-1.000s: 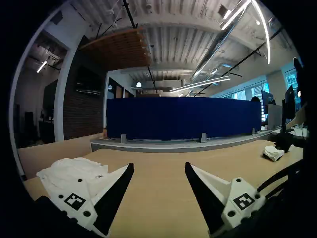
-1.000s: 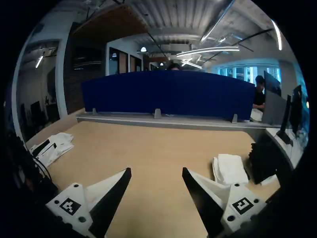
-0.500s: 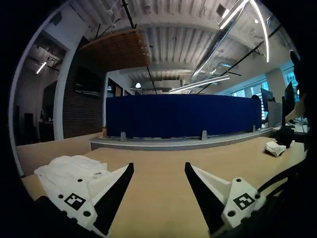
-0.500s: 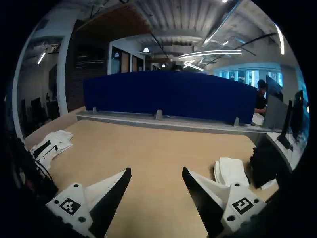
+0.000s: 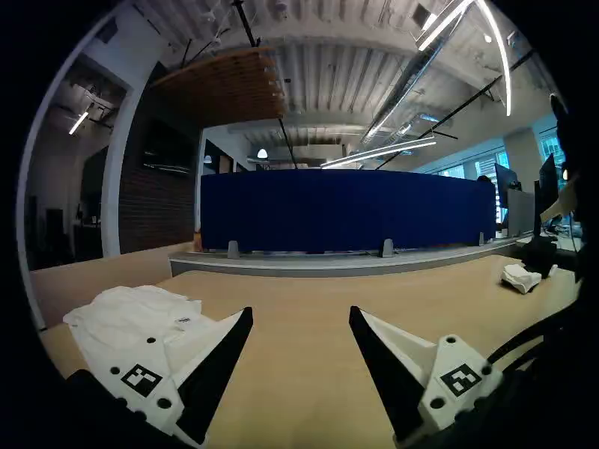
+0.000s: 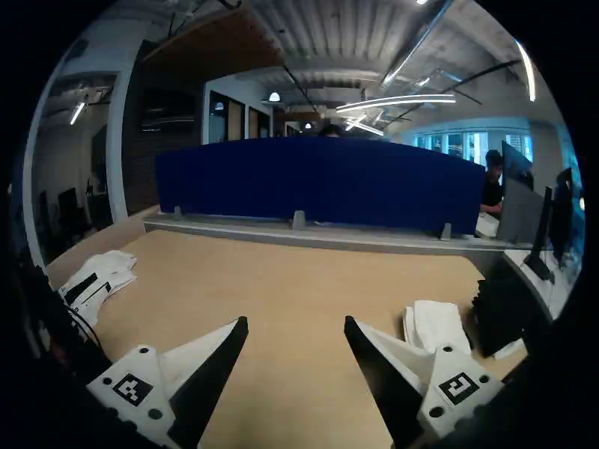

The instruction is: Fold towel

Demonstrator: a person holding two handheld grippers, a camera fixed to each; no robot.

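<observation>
I am working over a light wooden table [image 5: 299,295] that is running away toward a long blue partition [image 5: 337,213] at 12 o'clock. Bright strip lights [image 5: 374,153] are hanging from the ribbed ceiling above it. In the right gripper view, monitors [image 6: 550,224] are standing at 3 o'clock, and a seated person [image 6: 490,183] is showing past the partition's end.

My left claw [image 5: 299,329] is gaping wide, gripping nothing and touching nothing. A rumpled white towel [image 5: 131,318] is lying on the table at 8 o'clock, just beside my left finger (whether cloth and finger are touching, I cannot tell). A small folded towel [image 5: 520,277] is sitting well apart at 3 o'clock.

My right claw [image 6: 296,333] is also spread wide and carrying nothing. In its view the folded towel [image 6: 438,323] is lying at 4 o'clock, just behind my right finger and next to a black object [image 6: 502,307]. At 9 o'clock a white heap [image 6: 97,280] is lying, crossed by dark streaks I cannot make out.

I am holding both claws level and pointing them at the partition. The left one is riding low over the table, and the right is looking down on it a little more.
</observation>
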